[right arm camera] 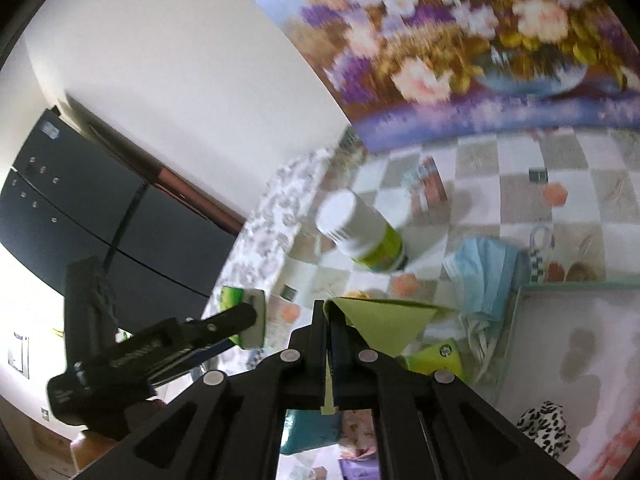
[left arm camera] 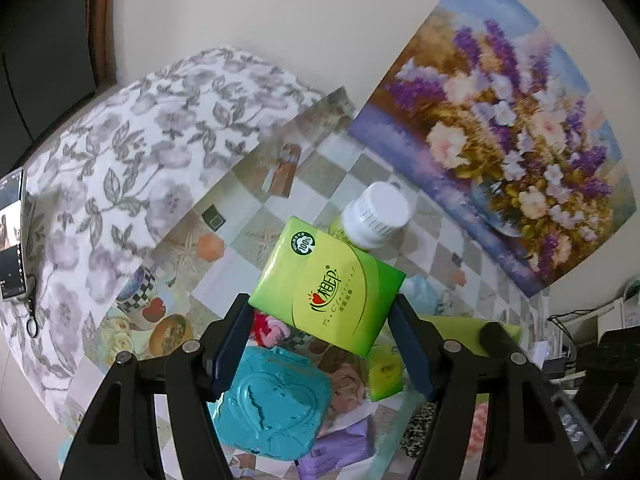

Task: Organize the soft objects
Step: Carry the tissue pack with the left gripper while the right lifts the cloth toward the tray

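Bystanders on and around the patterned bench

A white-capped bottle [left arm camera: 376,216] with a green label stands on the bench's checkered cloth [left arm camera: 256,236], casting a shadow toward the flower painting [left arm camera: 508,140] that leans against the pale wall [left arm camera: 260,4]. A grey floral cloth [left arm camera: 132,152] covers the bench's far-left end, and a phone [left arm camera: 12,236] with a lit screen lies at its edge. In the right wrist view a dark double-door fridge [right arm camera: 80,216] stands beyond the bench, by a brown door frame [right arm camera: 180,184].
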`<control>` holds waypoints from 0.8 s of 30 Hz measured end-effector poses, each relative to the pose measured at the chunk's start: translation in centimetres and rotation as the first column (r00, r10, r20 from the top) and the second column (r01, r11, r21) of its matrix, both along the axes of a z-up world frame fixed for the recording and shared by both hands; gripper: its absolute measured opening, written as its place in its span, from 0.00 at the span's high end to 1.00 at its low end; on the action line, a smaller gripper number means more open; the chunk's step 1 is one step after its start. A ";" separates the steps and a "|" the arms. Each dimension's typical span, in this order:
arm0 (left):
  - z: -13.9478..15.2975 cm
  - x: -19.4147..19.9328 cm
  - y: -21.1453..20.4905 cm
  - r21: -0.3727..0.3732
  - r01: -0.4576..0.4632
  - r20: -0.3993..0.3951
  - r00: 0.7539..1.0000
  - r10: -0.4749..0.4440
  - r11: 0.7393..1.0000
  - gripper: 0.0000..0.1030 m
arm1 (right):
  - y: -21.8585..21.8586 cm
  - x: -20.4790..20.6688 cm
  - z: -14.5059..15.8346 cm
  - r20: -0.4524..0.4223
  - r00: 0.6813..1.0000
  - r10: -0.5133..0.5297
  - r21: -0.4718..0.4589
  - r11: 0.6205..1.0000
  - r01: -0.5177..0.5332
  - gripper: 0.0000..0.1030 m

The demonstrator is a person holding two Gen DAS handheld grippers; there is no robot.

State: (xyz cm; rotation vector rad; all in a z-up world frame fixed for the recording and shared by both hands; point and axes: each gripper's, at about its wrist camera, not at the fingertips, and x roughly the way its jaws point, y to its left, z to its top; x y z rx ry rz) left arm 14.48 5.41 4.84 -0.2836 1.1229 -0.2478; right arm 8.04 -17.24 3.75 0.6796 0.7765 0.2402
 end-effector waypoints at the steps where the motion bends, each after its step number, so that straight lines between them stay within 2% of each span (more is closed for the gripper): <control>1: 0.4 -0.2 0.0 -0.003 0.003 0.011 1.000 -0.003 1.000 0.32 | -0.1 -0.4 0.8 0.019 1.000 -0.005 -0.003 1.000 0.005 0.99; 8: 3.2 -1.8 -0.5 -0.020 0.032 0.089 0.996 -0.030 0.999 0.32 | -0.8 -4.1 6.6 0.168 0.984 -0.057 -0.019 0.998 0.061 0.99; 15: 5.3 -3.9 -2.4 -0.012 0.103 0.150 0.984 -0.100 0.995 0.32 | -1.9 -9.2 11.4 0.288 0.945 -0.153 -0.069 0.981 0.180 0.99; 20: 6.2 -5.6 -5.0 0.007 0.174 0.181 0.968 -0.173 0.985 0.32 | -4.4 -13.5 12.8 0.327 0.906 -0.267 -0.108 0.943 0.316 0.99; 24: 6.9 -7.4 -8.1 0.030 0.255 0.207 0.944 -0.256 0.966 0.32 | -6.7 -16.5 13.1 0.335 0.872 -0.357 -0.128 0.900 0.417 0.99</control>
